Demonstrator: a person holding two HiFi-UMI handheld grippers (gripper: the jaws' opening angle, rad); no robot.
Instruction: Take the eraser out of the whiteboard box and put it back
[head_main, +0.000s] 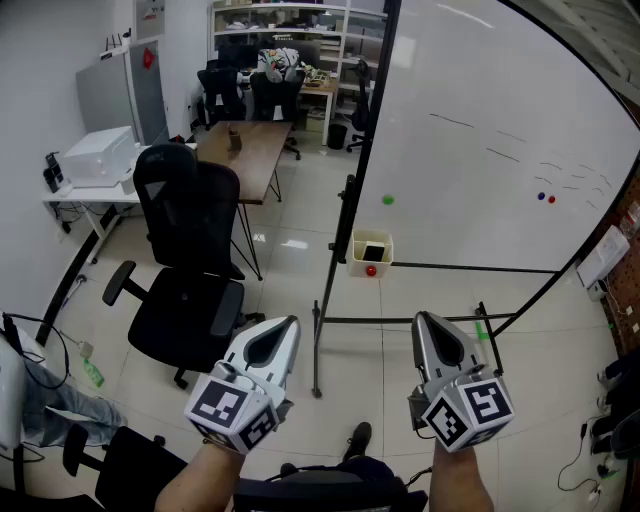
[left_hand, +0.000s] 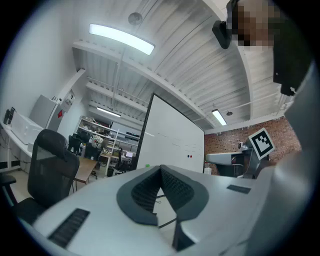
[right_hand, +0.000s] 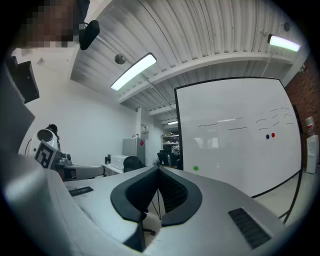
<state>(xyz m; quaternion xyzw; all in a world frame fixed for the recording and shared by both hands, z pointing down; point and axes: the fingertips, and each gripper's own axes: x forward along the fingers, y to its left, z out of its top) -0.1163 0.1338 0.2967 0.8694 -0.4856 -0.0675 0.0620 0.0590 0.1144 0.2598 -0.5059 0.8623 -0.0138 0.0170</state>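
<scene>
A small cream whiteboard box (head_main: 371, 254) hangs at the lower left edge of the whiteboard (head_main: 480, 120). A dark eraser (head_main: 373, 250) lies inside it, and a red dot marks its front. Both grippers are held low and near me, well short of the box. My left gripper (head_main: 290, 322) is shut with nothing in it, pads meeting at the tip (left_hand: 160, 167). To its right, my right gripper (head_main: 422, 318) is likewise shut and empty (right_hand: 159, 169). The whiteboard (right_hand: 235, 135) stands ahead in both gripper views.
A black office chair (head_main: 190, 270) stands on the left, close to the whiteboard stand's leg (head_main: 320, 330). Behind it are a wooden table (head_main: 245, 145) and a white desk with a printer (head_main: 95, 155). A green magnet (head_main: 388, 200) and a blue and red pair (head_main: 546, 198) sit on the board.
</scene>
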